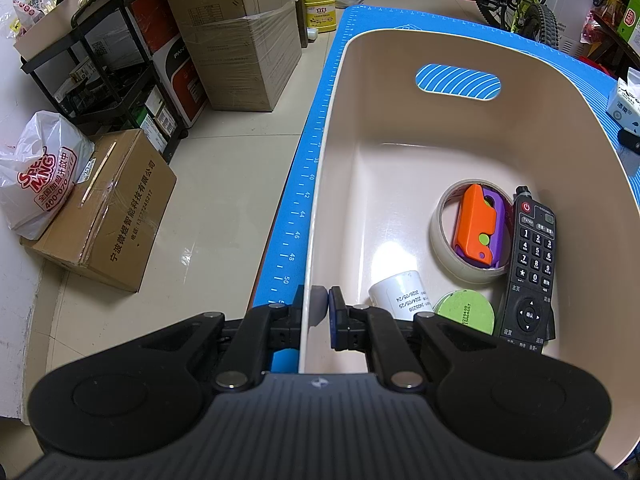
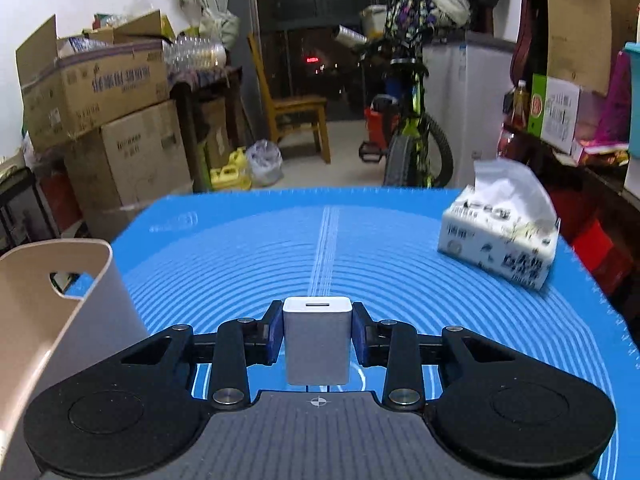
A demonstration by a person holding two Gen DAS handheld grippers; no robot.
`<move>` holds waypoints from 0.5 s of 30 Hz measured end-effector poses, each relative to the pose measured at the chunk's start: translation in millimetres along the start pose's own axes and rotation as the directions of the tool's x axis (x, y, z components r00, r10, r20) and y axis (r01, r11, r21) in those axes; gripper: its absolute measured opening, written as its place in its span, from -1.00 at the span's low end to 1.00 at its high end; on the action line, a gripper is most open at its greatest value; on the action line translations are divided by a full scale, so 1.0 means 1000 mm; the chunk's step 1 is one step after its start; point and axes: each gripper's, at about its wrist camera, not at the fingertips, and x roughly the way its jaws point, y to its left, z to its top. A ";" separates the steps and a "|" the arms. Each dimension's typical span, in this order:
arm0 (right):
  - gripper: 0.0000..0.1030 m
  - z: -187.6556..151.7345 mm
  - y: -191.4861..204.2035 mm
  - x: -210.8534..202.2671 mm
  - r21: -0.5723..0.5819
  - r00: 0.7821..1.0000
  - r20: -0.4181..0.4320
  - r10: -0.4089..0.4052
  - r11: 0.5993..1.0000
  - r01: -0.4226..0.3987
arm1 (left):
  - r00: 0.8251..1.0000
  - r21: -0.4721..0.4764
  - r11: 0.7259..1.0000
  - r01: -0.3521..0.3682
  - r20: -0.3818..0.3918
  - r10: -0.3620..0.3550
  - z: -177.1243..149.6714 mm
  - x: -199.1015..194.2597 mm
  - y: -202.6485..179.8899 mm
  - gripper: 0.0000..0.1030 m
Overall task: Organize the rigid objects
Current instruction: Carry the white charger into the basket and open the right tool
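Pointing away from the camera with its slot end forward, the white charger block (image 2: 318, 340) sits pinched between the blue pads of the right gripper (image 2: 318, 330), its long axis running along the fingers. It is a plain, smooth white box with rounded corners and one narrow slot in the far face; it looks lifted just clear of the blue mat (image 2: 248, 248), though the angle makes that hard to confirm. Ahead lies a wide stretch of bare mat out to its far edge, with a tissue pack (image 2: 500, 240) well off to the right and the beige tub's corner (image 2: 60, 280) close on the left.

The left gripper (image 1: 324, 308) has its jaws pressed together on the tub's near-left rim (image 1: 312, 264), one pad outside and one inside the wall. Inside the tub (image 1: 360, 120) a tape roll (image 1: 440, 240) rings an orange and purple toy (image 1: 476, 224), with a black remote (image 1: 530, 264) lengthwise along the right wall, a white canister (image 1: 400, 292) and a green lid (image 1: 464, 312) near the gripper. The tub's far half is open floor.
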 end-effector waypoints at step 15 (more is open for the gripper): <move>-0.17 0.029 0.032 -0.066 -0.078 0.983 0.088 0.160 0.985 -0.153 | 1.000 0.000 1.000 -0.001 0.000 0.001 0.000 0.000 0.000 -0.78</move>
